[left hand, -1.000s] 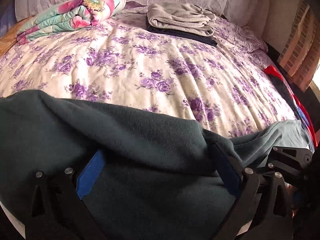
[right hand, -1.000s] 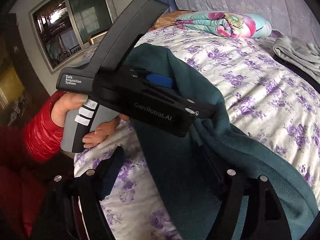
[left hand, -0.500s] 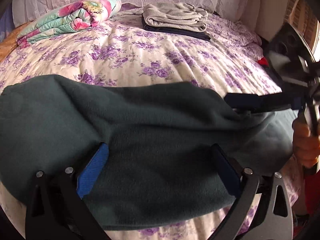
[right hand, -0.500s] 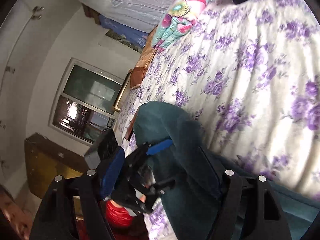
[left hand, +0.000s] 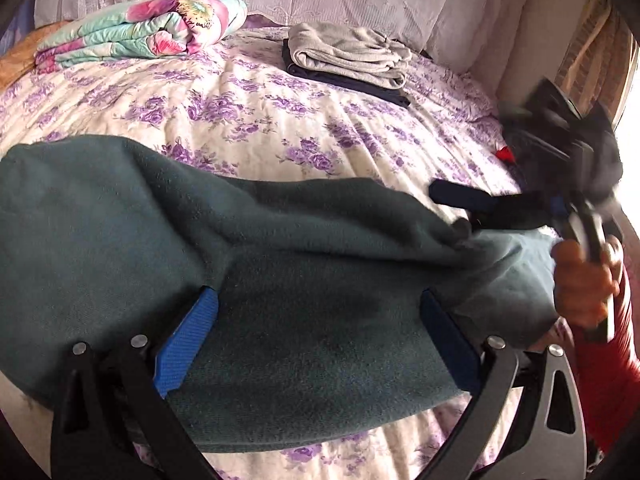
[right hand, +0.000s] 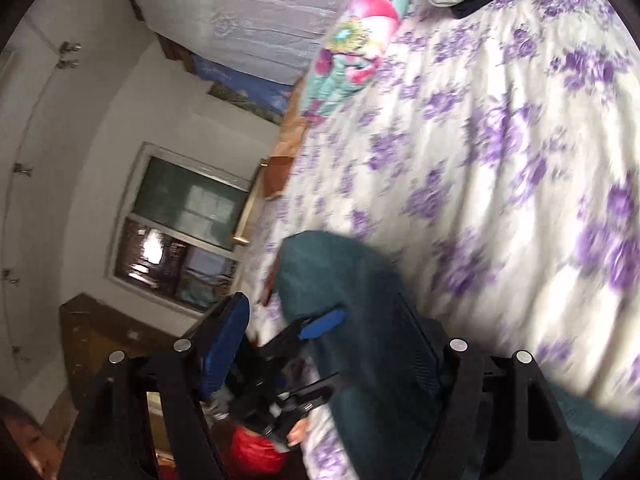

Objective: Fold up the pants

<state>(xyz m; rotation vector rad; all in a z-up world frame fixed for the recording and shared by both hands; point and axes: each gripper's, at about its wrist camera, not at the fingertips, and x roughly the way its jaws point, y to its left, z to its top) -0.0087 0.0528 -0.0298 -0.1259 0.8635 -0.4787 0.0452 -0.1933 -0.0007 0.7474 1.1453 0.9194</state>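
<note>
Dark teal pants [left hand: 280,280] lie folded across the near part of the flowered bed [left hand: 280,120]. My left gripper [left hand: 318,300] is open; its blue pads [left hand: 184,344] stand wide apart with the cloth spread between them and over the tips. My right gripper [left hand: 468,216], turned on its side in a hand [left hand: 580,280], is at the pants' right end, one finger above the cloth edge. In the right wrist view its jaws [right hand: 320,304] are open, with the teal fold [right hand: 352,280] between them. There the left gripper [right hand: 280,360] is beyond, held by a red-sleeved hand.
A folded flowered quilt [left hand: 152,28] lies at the back left of the bed. A stack of folded grey and dark clothes [left hand: 348,56] sits at the back middle. Something red [left hand: 505,155] shows at the bed's right edge. A window [right hand: 180,232] and a wooden cabinet [right hand: 100,332] stand beyond the bed.
The right gripper has rolled onto its side and drawn away from the left gripper to the pants' right end. The pants have sunk and lie flatter on the bed.
</note>
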